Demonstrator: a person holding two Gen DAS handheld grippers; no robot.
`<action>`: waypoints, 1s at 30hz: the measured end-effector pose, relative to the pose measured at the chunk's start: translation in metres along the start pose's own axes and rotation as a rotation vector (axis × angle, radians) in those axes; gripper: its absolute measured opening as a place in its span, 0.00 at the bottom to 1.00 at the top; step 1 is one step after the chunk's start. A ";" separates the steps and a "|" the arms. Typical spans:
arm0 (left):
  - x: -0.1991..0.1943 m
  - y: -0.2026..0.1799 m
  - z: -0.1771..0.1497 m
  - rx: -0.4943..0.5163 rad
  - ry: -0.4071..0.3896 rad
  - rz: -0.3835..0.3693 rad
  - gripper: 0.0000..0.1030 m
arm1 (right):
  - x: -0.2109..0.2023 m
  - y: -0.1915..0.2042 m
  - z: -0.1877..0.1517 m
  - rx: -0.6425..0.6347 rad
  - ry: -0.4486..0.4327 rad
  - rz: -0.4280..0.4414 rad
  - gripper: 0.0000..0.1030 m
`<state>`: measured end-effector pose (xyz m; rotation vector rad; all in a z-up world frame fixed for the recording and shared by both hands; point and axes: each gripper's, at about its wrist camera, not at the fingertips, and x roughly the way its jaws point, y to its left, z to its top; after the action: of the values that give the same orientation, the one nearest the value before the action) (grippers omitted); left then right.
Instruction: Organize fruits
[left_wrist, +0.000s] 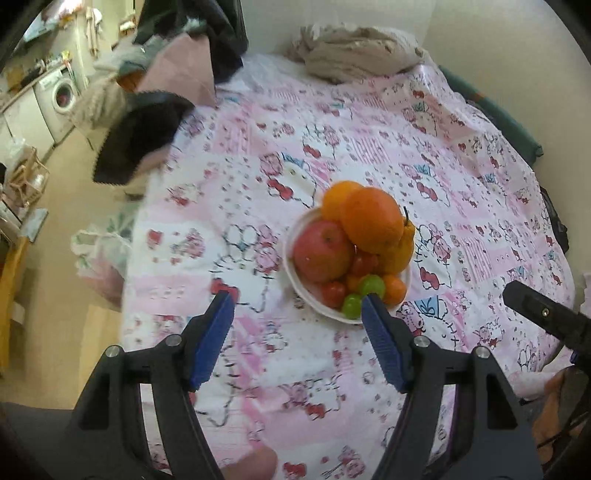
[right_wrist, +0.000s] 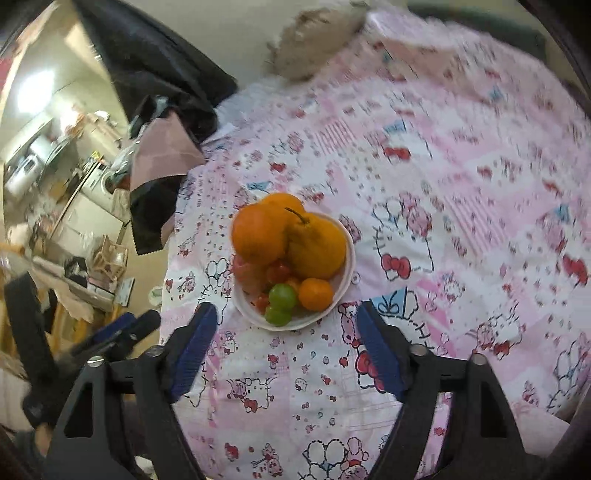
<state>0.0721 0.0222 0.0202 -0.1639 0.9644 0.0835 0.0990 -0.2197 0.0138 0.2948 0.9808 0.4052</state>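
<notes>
A shallow round white bowl (left_wrist: 295, 243) heaped with fruit is seen near the middle of a bed covered by a soft pink-and-white cartoon-print quilt (left_wrist: 461, 155). In the bowl, two large smooth oranges (left_wrist: 371, 219) are stacked over a red-pink apple (left_wrist: 321, 251) and a stemmed, bumpy yellow-orange pear (right_wrist: 316, 245), with small red tomatoes (left_wrist: 333, 293), two round green fruits (right_wrist: 282, 295) and a small mandarin (right_wrist: 315, 293) at the near rim. The bowl is found just ahead of the left gripper (left_wrist: 297, 302), whose right fingertip overlaps the rim in the left wrist view; its ribbed blue pads (left_wrist: 212, 339) are spread wide with nothing between them. The right gripper (right_wrist: 284, 314) is likewise spread and empty, the bowl lying just beyond its tips. A crumpled beige blanket (left_wrist: 354, 51) is piled at the far edge, dark and pink clothing (left_wrist: 177, 74) is draped at the left, and a white washing machine (left_wrist: 62, 94) is visible beyond.
</notes>
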 end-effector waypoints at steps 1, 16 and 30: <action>-0.006 0.000 -0.002 0.012 -0.014 0.002 0.66 | -0.004 0.005 -0.003 -0.021 -0.018 -0.013 0.82; -0.034 0.006 -0.033 0.025 -0.173 -0.039 1.00 | -0.014 0.034 -0.042 -0.197 -0.162 -0.206 0.98; -0.024 0.012 -0.035 0.006 -0.148 -0.019 1.00 | -0.001 0.041 -0.038 -0.228 -0.189 -0.257 0.99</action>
<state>0.0288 0.0282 0.0189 -0.1585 0.8158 0.0743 0.0585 -0.1816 0.0112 -0.0005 0.7665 0.2459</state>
